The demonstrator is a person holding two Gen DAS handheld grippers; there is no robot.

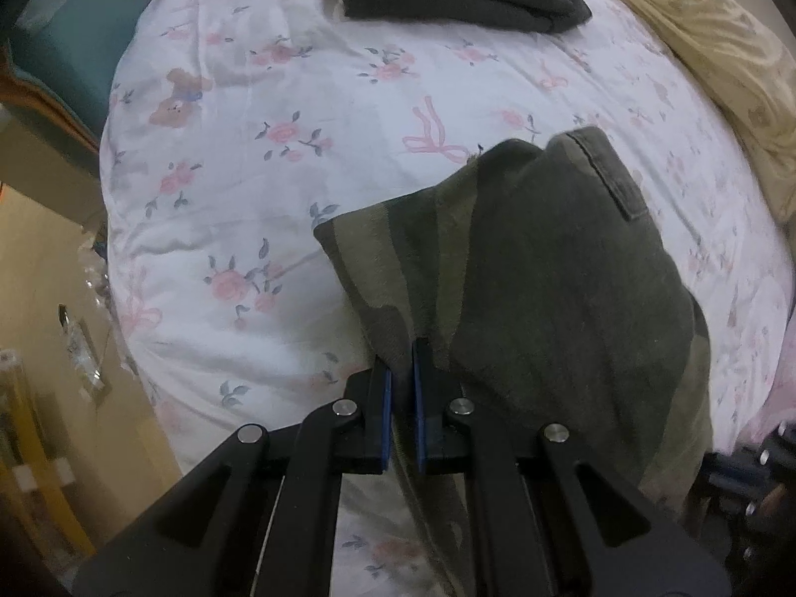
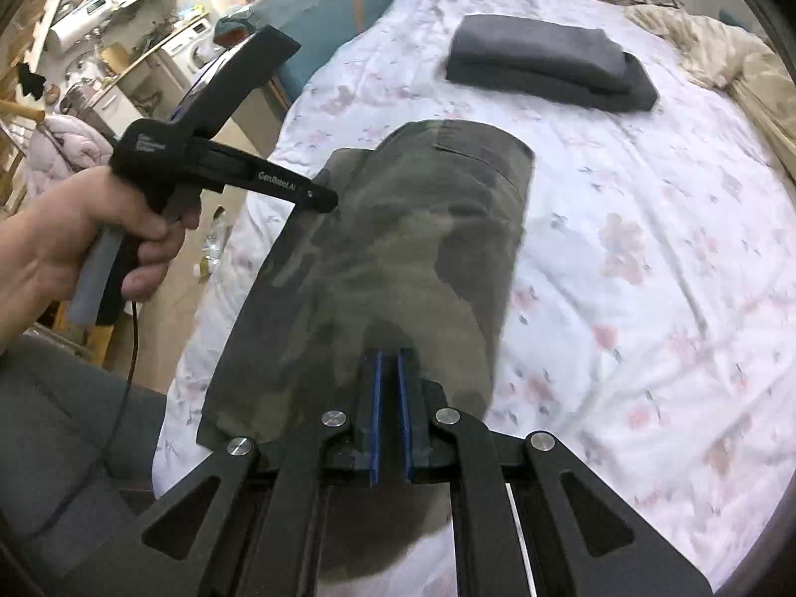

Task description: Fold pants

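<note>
Left gripper (image 1: 402,348) clenched on a bunched edge of the camouflage pants (image 1: 522,298), blue pads (image 1: 387,398) pinching the cloth, pointing steeply down at the bed. Right gripper (image 2: 389,355) hovering over the near end of the same pants, a narrow gap showing between its pads, apparently nothing pinched; blurred there, so contact with the cloth cannot be told. Seen from the right wrist, the person's left hand (image 2: 84,229) wrapped around the left gripper's handle, a black cable hanging below it.

Pants lying folded lengthwise on a white bedspread (image 1: 248,174) printed with pink flowers, bows and a small teddy bear. Farther along the bed, well apart from the pants, a folded dark grey garment (image 2: 547,62). Along the far right side, a rumpled cream quilt (image 2: 721,59). Beyond the bed's left edge, a teal chair (image 2: 323,15), then cluttered shelves and a white washing machine (image 2: 191,45) in the background.
</note>
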